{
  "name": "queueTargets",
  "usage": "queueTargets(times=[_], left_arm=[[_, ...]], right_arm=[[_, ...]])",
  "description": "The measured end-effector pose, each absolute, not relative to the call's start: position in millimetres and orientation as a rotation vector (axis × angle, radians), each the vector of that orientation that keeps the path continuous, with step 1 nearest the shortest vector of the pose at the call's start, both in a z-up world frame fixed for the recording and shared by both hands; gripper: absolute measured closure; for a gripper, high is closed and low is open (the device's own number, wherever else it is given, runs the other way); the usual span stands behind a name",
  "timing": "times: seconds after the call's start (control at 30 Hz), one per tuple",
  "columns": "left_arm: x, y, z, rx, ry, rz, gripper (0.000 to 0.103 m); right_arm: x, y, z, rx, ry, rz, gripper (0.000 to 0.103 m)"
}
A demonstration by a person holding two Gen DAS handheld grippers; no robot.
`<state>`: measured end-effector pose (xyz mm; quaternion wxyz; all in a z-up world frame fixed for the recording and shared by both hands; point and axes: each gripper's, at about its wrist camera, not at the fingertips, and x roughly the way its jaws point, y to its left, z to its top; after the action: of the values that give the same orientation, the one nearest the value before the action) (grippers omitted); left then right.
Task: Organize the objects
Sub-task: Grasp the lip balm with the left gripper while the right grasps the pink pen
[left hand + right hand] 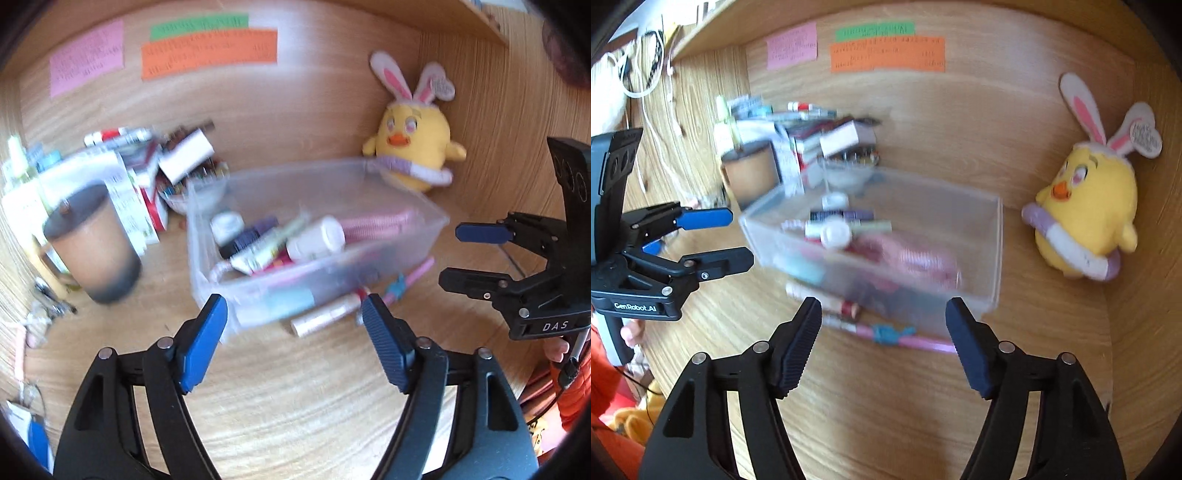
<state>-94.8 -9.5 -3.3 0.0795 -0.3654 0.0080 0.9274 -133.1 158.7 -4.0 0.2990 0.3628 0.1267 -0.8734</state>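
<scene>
Wooden desk point(295, 387) in a wood-panelled alcove, coloured paper notes point(208, 53) upper left. Clear plastic bin point(417, 206) lying at frame centre, long axis running lower left to upper right, holding tubes and bottles. Left gripper point(293, 317) and right gripper point(882, 317) gaping, empty, just short of its near wall.

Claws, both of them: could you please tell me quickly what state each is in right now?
Left claw: open, holding nothing.
Right claw: open, holding nothing.
</scene>
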Motion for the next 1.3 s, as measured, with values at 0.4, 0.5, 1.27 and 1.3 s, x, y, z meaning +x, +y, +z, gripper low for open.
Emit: queueTargets(times=[0.4, 0.5, 1.27, 1.3], left_arm=[[-130, 15, -49, -1.281, 0.107, 2.629, 0.028], [-132, 21, -56, -1.292, 0.115, 2.597, 0.028], [-136, 37, -56, -1.280, 0.211, 2.491, 0.056], [-137, 39, -57, -1.280, 0.216, 2.485, 0.057]], right_arm=[[-165, 141, -51, 1.120, 0.448, -2.207, 0.037], [-172, 142, -57, 1.157, 0.432, -2.155, 0.035], [-168, 128, -60, 1.110, 0.559, -2.089, 0.031], [-166, 129, -60, 1.110, 0.563, -2.086, 0.033]])
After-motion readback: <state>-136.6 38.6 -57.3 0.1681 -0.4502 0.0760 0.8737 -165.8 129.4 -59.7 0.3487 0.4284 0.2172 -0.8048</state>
